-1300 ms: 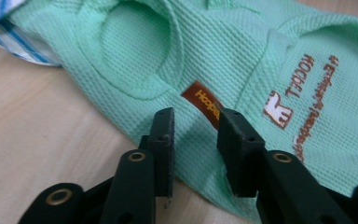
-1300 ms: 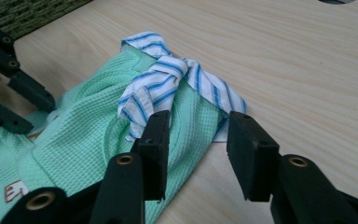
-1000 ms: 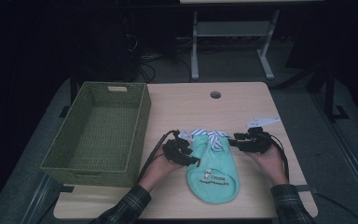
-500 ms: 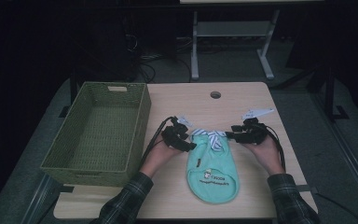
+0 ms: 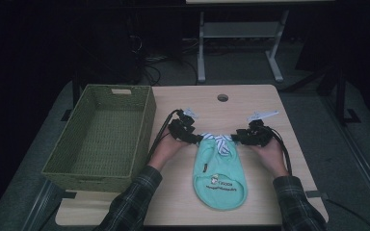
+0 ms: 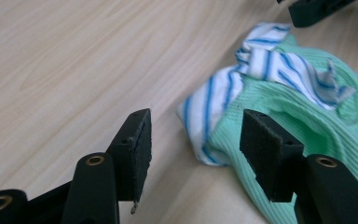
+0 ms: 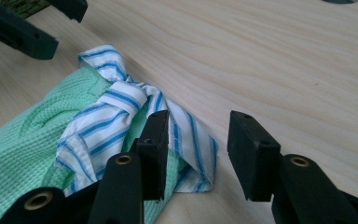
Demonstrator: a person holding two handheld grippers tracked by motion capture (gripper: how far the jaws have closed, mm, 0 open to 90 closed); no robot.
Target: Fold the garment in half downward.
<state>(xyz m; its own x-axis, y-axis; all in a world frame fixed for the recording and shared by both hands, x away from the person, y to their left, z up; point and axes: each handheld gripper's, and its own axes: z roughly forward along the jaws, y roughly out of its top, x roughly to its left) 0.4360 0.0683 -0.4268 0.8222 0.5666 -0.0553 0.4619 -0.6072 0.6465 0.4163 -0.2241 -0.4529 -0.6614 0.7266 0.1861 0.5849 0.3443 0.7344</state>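
A mint green bib lies flat on the wooden table, its blue-and-white striped ties knotted at the far end. My left gripper is at the left end of the ties. Its jaws have just been opening and stand open around the striped corner without touching it. My right gripper is at the right tie end, open, with the striped end lying between its pads and no pad pressing on it.
A woven green basket stands empty at the table's left, close to my left forearm. A round cable hole sits near the far edge. The other gripper shows at the top of each gripper view.
Both hands have moved away from the person along the bib's sides up to the tie ends. The left jaws have widened. The bib now lies straighter.
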